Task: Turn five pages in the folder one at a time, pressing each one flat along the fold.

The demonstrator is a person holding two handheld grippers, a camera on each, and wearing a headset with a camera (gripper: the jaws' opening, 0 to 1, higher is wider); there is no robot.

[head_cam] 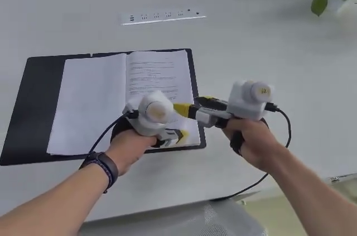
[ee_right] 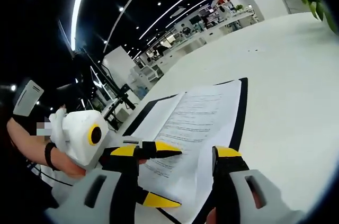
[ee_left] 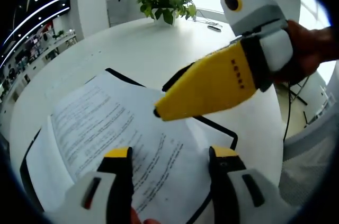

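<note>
Folder (head_cam: 39, 102), one, lying open; left gripper (ee_left: 171, 152) and right gripper (ee_right: 176, 152), two, jaws apart.

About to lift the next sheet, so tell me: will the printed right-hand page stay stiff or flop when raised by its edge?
The printed page looks like one thin sheet, so it will probably sag and curl. It lies flat and smooth, so a pinch may slip. Likely light; the black folder should stay put.
</note>
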